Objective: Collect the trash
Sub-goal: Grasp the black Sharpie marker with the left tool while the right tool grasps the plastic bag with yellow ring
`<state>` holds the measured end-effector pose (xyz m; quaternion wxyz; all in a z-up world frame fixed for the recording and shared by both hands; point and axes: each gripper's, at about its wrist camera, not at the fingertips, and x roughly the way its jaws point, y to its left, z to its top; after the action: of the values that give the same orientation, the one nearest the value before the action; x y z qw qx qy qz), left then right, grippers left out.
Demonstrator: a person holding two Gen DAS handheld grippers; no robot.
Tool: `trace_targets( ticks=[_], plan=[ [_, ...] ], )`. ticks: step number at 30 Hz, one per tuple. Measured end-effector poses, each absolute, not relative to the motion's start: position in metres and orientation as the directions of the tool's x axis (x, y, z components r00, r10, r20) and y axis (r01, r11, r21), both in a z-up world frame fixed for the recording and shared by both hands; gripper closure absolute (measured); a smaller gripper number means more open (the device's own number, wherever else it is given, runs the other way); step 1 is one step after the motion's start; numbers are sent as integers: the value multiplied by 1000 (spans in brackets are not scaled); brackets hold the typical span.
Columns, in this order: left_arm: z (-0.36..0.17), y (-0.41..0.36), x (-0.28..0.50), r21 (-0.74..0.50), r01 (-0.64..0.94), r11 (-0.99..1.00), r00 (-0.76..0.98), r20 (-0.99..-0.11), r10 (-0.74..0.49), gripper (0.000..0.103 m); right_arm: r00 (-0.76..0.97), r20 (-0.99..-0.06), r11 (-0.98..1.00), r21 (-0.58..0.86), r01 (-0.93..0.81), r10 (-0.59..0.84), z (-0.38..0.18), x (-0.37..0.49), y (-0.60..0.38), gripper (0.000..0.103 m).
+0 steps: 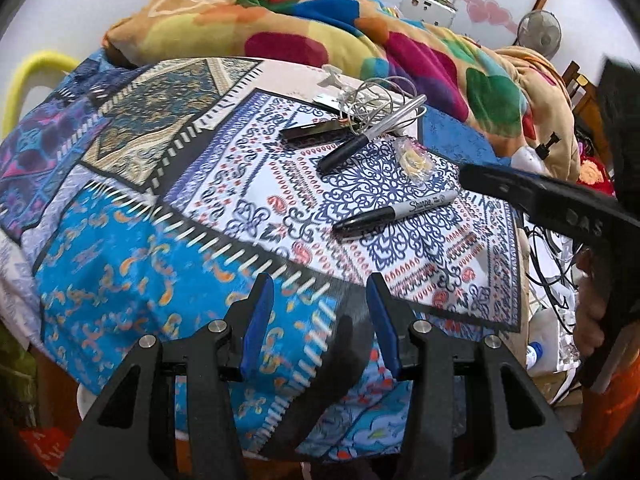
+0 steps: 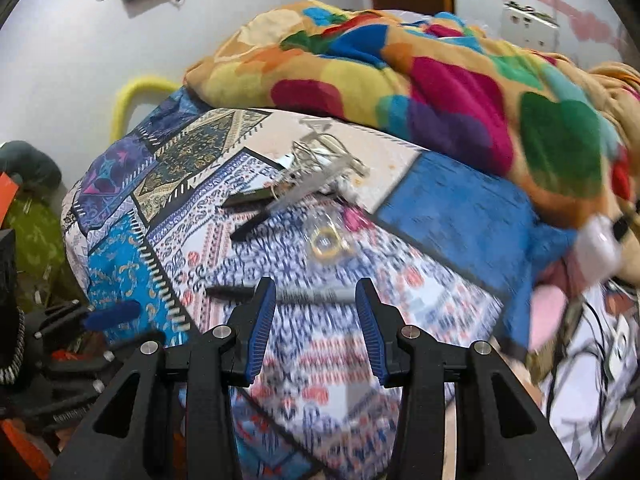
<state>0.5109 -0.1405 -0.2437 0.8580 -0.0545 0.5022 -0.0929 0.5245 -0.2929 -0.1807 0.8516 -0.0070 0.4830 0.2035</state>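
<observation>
Grippers, two in number: the left gripper [image 1: 320, 308] and the right gripper [image 2: 316, 312] each hang over a patchwork bedspread [image 1: 132, 264] with blue-padded jaws partly apart and nothing between them. In the left wrist view, the right gripper appears as a dark arm at the right edge with a hand [image 1: 596, 312] on its grip.

Nearest item on the bedspread: one Sharpie marker [image 1: 394, 211], lying flat, capped. Just beyond it lies one small clear plastic wrapper [image 1: 416, 158] holding something yellow, apparently the trash; neither gripper touches it. Further off: one second black pen [image 1: 372, 134], one flat dark stick-shaped object [image 1: 310, 129], and one coil of thin wire [image 1: 372, 98], all close together.

Behind these, one bright multicoloured blanket [image 1: 320, 28] is heaped up. One fan [image 1: 538, 34] stands at the far wall. Right wrist view is blurred.
</observation>
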Motion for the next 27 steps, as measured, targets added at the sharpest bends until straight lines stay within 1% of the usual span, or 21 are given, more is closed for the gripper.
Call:
trace_targets(
  ticks=[5, 10, 14, 15, 16, 21, 24, 27],
  plan=[
    [-251, -144, 523, -198, 116, 973, 477, -848, -230, 56, 427, -853, 921, 143, -363, 301, -201, 554, -283, 65],
    [-257, -149, 533, -205, 141, 969, 470, -847, -248, 55, 408, -868, 912, 113, -394, 283, -214, 564, -275, 65],
    [-257, -153, 540, -216, 164, 962, 473, -839, -269, 56, 453, -855, 909, 48, -413, 251, -217, 559, -269, 65],
    [-257, -155, 542, -219, 170, 961, 471, -838, -275, 55, 461, -850, 909, 47, -415, 254, -217, 557, -270, 67],
    [-257, -155, 544, -222, 173, 959, 470, -837, -279, 56, 462, -848, 907, 50, -419, 260, -216, 557, -270, 73],
    [-258, -165, 557, -240, 217, 946, 460, -830, -316, 56, 485, -822, 912, 97, -399, 299, -206, 548, -286, 74],
    [-261, -177, 568, -214, 240, 947, 447, -841, -304, 56, 537, -797, 924, 65, -376, 275, -190, 531, -303, 74],
    [-262, -189, 578, -211, 271, 939, 444, -838, -316, 56, 551, -788, 932, 74, -356, 274, -180, 520, -318, 74]
  ],
)
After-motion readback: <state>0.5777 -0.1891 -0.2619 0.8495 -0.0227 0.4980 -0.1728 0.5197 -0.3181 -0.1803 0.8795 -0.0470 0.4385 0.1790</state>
